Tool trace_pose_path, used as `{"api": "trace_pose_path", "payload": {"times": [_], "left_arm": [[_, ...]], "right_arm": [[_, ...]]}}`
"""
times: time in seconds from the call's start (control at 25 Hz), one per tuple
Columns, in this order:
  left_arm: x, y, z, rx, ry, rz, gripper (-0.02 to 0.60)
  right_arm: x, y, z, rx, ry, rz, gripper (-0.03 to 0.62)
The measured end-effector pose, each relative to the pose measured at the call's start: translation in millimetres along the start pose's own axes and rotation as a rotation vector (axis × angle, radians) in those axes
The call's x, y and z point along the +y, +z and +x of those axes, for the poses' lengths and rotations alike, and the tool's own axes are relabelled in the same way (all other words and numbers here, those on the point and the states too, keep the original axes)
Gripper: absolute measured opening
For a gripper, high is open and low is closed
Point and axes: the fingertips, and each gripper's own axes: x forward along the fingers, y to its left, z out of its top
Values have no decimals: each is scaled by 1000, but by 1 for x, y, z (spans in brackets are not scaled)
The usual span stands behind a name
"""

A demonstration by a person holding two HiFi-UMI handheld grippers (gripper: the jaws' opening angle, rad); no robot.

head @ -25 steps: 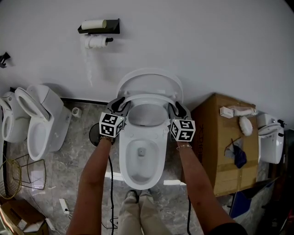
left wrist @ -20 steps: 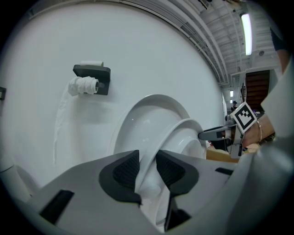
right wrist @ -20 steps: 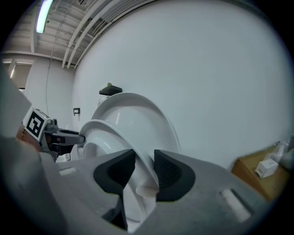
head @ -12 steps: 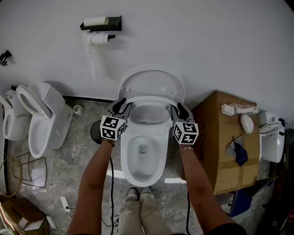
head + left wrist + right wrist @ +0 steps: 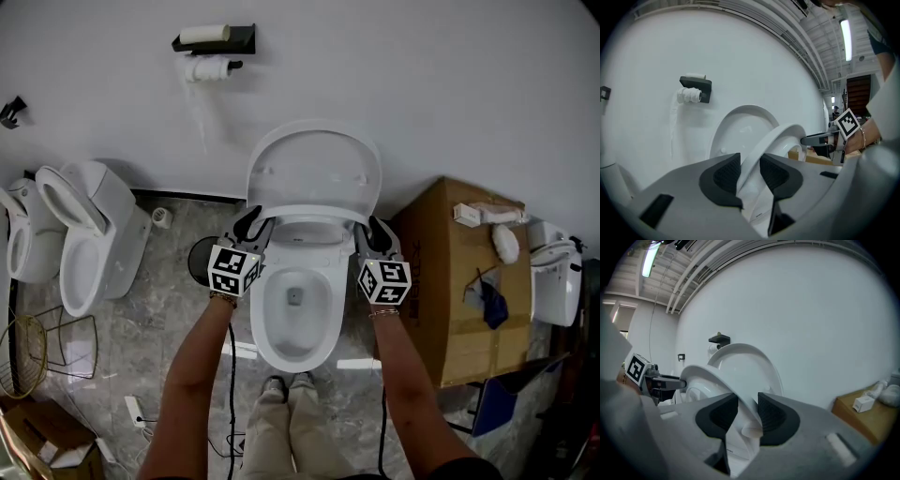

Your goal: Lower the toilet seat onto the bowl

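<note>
**Ana:** White plastic sits in both sets of jaws. Is that the toilet seat [image 5: 311,216]?

**Ben:** Yes. The left gripper [image 5: 750,165] is clamped on one side edge of it, and its dark pads [image 5: 724,175] press on either face of the rim. The right gripper [image 5: 747,409] grips the opposite side edge in the same way.

**Ana:** And where does the seat lie?

**Ben:** It spans the gap between the two grippers. It is tilted, partway between upright and flat, and its front is raised clear of the bowl [image 5: 298,359]. The bowl lies below both grippers and on their near side. The lid [image 5: 314,167] stands open just beyond the jaws, against the white wall [image 5: 422,84].

**Ana:** What else is around them?

**Ben:** A cardboard box [image 5: 450,309] stands just outside the right gripper, with a few small pale items on top. Well apart from the left gripper, on its outer side, stands a second toilet [image 5: 89,244]. Beyond that gripper a black paper holder [image 5: 214,39] is fixed to the wall, and a strip of paper hangs from it. From the left gripper view, the right gripper shows across the seat, level with it.
</note>
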Motion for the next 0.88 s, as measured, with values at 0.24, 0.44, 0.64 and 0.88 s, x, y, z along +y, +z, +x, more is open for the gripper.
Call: {"api": "trace_pose_path", "payload": {"times": [0.24, 0.44, 0.64, 0.88], "left_arm": [[-19, -11, -28, -2, -28, 15, 120], [-32, -21, -48, 5, -52, 38, 121], [-44, -32, -65, 14, -84, 63, 126], [-60, -47, -85, 22, -117, 96, 130]], "right_arm": [[13, -12, -31, 2, -15, -26, 130], [21, -24, -54, 7, -52, -12, 130], [28, -36, -73, 17, -72, -13, 130], [36, -52, -97, 16, -100, -11, 130]]}}
